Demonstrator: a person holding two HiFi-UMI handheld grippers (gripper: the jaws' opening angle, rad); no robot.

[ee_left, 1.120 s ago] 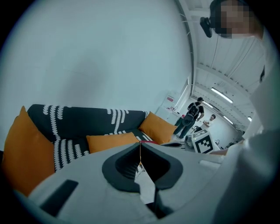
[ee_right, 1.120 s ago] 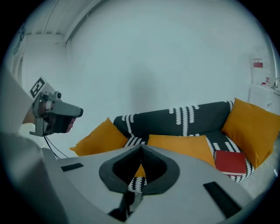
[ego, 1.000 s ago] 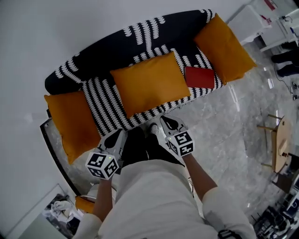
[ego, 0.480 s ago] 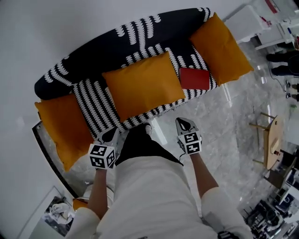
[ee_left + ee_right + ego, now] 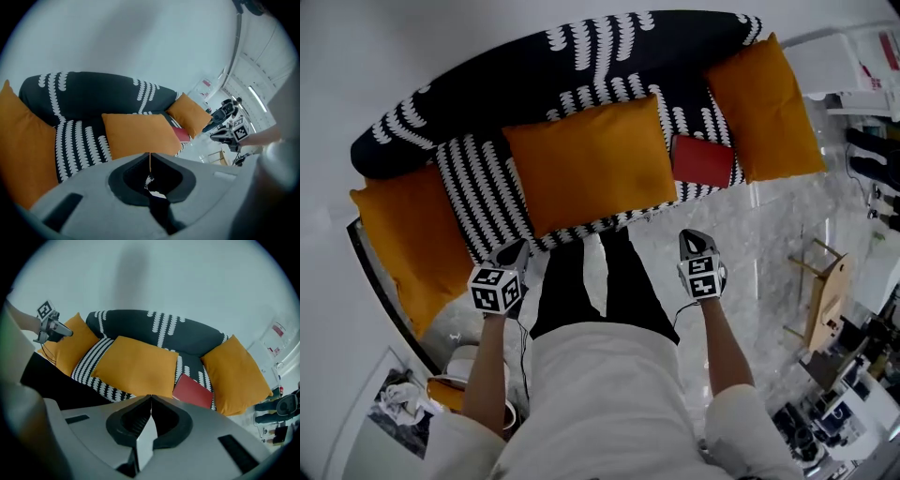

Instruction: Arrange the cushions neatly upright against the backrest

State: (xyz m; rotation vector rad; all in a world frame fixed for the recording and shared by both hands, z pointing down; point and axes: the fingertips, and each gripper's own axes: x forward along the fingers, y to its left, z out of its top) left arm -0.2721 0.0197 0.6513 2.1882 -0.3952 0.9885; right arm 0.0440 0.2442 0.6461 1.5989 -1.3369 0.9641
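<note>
Cushions, three of them and all orange, sit on a black sofa [image 5: 581, 70] patterned with white. The middle cushion [image 5: 591, 161] lies flat on the seat, its lower edge near the seat's front and its upper edge by the backrest. The left cushion [image 5: 398, 239] is at the sofa's left end and the right cushion [image 5: 766, 111] at its right end; whether either stands properly upright cannot be told from above. A red flat item [image 5: 703, 161] lies on the seat between the middle cushion and the right cushion, just beside both.

The person stands in front of the sofa in black trousers [image 5: 591, 291] on a grey marbled floor [image 5: 750, 234]. The left hand-held gripper [image 5: 517, 248] hangs by the seat's front edge, near the left cushion's lower corner but not touching it. Its jaws are closed together with nothing between them. The right hand-held gripper [image 5: 689, 234] is over the floor just below the red flat item, clear of the sofa. Its jaws are likewise closed and empty. A wooden stool [image 5: 825, 300] stands on the floor well to the right.
</note>
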